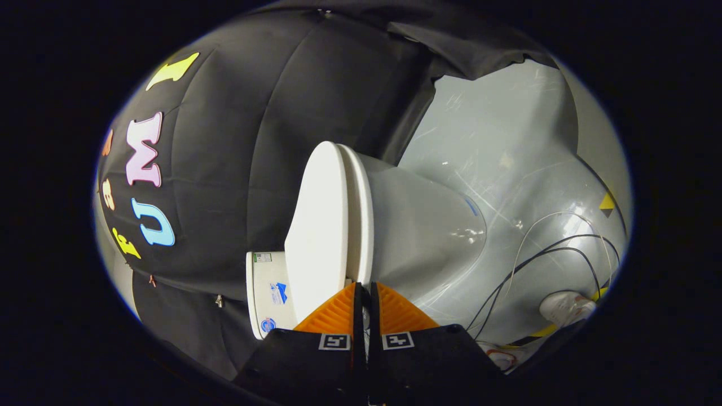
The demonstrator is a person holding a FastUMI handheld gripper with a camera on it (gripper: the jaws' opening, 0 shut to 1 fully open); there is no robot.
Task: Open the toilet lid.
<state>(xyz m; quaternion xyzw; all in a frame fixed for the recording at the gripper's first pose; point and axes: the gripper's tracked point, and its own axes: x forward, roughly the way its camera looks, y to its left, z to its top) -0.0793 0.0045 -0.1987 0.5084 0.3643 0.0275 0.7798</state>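
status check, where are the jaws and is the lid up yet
Gripper jaws nearly closed, tips at the toilet lid edge. Lid down on the seat. Cables and a shoe on the floor beside.

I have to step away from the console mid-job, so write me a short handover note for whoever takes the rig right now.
Gripper: fingers closed together with only a thin slit between them, tips at the edge where the toilet lid meets the seat. Whether they pinch the lid's rim I cannot tell.
Things: the camera is rolled sideways. The toilet bowl stands on the grey floor, the tank beside the lid. Cables and a shoe lie beyond.
Done: gripper brought to the lid's edge.
Left: lid still lies flat on the seat; get a hold and swing it up toward the tank.
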